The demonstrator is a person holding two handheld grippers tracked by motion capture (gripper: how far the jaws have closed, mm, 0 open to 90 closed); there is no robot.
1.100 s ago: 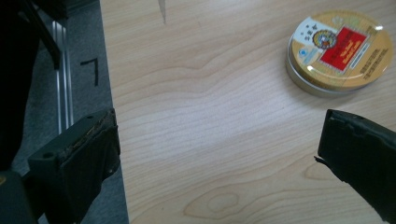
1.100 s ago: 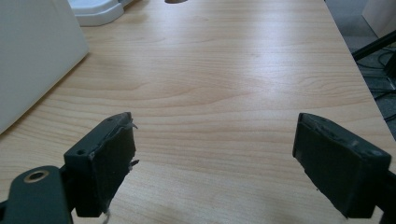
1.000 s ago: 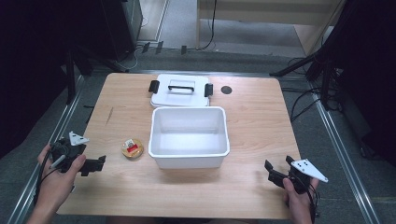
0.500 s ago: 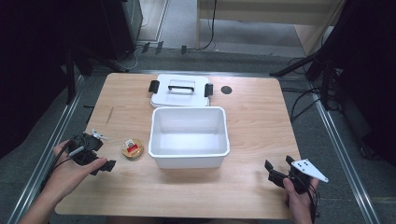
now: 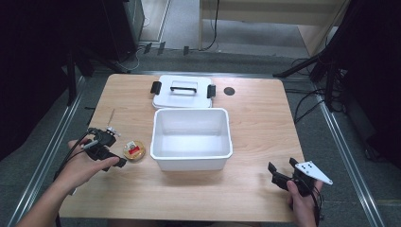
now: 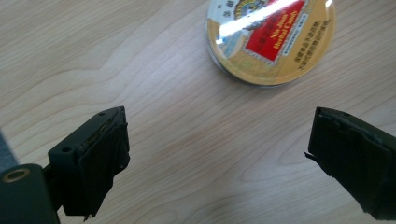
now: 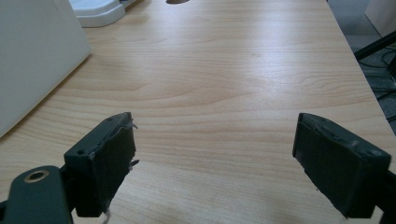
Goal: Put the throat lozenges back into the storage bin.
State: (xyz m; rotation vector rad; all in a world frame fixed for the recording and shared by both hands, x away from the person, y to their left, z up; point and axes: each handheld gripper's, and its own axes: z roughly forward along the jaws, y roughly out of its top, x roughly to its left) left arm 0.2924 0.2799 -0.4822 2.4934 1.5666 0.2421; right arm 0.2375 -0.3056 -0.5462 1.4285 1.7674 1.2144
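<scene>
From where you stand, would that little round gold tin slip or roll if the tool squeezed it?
The tin looks rigid, so it probably won't flex. Its glossy lid suggests it may slide between the left tool's open jaws. It lies flat on the table, so it should skid rather than roll, and being small it's likely light.

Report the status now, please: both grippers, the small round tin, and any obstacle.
Left gripper open, low over table, just short of round tin. Right gripper open, holding nothing, at table's near right. Tin flat beside white bin, untouched. Nothing between left gripper and tin.

Black two-jaw left tool (image 5: 108,150), right tool (image 5: 283,176) with grey three-cornered plate, bare forearms
</scene>
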